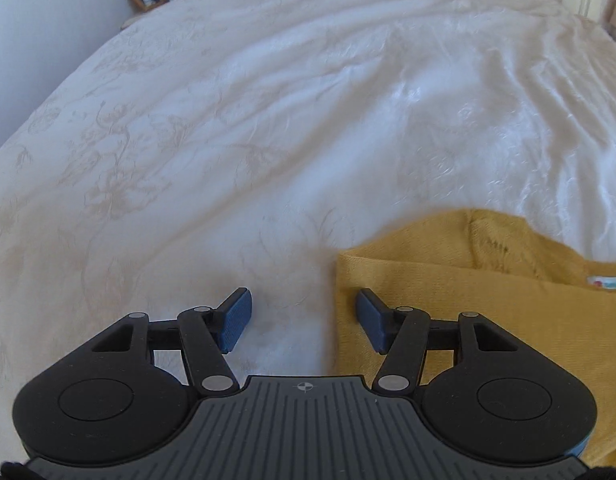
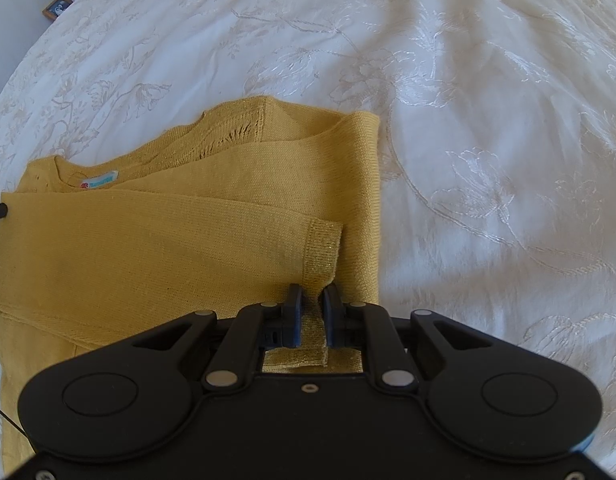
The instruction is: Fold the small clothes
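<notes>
The yellow sweater lies folded on the white bedspread (label showing at the neck). The right gripper pinches its ribbed cuff at 6 o'clock. The left gripper stands half open over the sweater's edge at 5 o'clock, gripping nothing.

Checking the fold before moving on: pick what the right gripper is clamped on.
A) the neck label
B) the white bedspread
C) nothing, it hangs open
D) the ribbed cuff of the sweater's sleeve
D: in the right wrist view the right gripper has its jaws nearly closed on the ribbed cuff of the mustard sweater.
</notes>
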